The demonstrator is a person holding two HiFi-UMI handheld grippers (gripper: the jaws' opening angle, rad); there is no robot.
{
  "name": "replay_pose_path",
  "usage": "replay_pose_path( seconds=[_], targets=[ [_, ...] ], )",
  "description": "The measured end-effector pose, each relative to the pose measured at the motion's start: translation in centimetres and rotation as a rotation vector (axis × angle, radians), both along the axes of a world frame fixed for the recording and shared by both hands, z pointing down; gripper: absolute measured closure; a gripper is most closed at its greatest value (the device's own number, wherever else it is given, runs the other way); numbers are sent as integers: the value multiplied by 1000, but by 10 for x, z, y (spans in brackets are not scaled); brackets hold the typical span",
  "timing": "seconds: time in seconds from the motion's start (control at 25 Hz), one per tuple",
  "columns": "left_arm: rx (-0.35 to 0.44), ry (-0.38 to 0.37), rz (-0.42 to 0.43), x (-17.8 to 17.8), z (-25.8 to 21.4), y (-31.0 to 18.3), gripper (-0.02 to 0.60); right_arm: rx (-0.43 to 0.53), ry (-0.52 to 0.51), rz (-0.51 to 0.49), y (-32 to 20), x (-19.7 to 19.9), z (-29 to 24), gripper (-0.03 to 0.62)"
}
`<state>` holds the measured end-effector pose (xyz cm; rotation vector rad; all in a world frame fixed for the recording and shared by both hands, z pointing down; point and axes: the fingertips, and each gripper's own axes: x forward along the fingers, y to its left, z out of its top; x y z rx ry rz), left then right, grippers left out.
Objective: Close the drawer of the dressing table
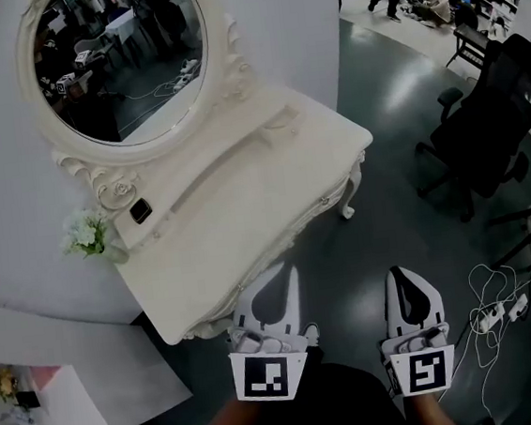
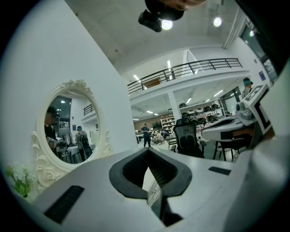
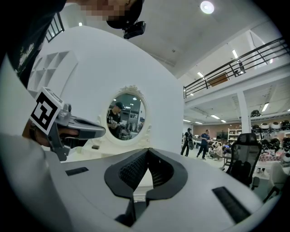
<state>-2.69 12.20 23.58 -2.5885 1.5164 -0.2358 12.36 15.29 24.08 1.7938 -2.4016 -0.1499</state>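
Table: the white dressing table (image 1: 247, 220) stands against a pale wall, its top seen from above.
Drawer: the drawer (image 1: 327, 202) sits in the table's front, below the top's edge, with a small knob on it. From above I cannot tell whether it is flush or stands out a little.
Mirror: the oval mirror (image 1: 122, 57) in a carved white frame stands upright at the back of the top.
Flowers: white flowers (image 1: 84, 233) stand at the top's left end, with a small black thing (image 1: 140, 211) just beside them.
Left gripper: the left gripper (image 1: 289, 270) points level, its tip just beside the table's front edge. Its jaws are pressed together with nothing between them.
Right gripper: the right gripper (image 1: 400, 276) is level with the left one, over the floor and apart from the table. Its jaws are also pressed together and empty.
Chair: a black chair (image 1: 491, 117) stands on the dark floor to the right, well apart from the table.
Cables: white cables (image 1: 497, 310) lie on the floor near the right gripper.
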Motion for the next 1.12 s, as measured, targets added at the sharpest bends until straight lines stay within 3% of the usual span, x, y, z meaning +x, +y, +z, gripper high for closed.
replay_pose_path(
  seconds=[0.2, 0.4, 0.72, 1.0, 1.12],
  targets=[
    [-11, -2, 15, -5, 4, -24, 580, -10, 9, 23, -22, -5, 0, 595],
    [4, -21, 49, -7, 7, -45, 580, 59, 1, 33, -38, -13, -6, 595],
    [-8, -12, 77, -12, 12, -59, 581, 19, 9, 91, -44, -12, 1, 595],
    [-11, -2, 75, -14, 14, -58, 580, 13, 15, 97, -44, -8, 5, 595],
    [-8, 8, 54, -19, 15, -64, 580, 63, 14, 58, -51, -16, -4, 595]
  ],
)
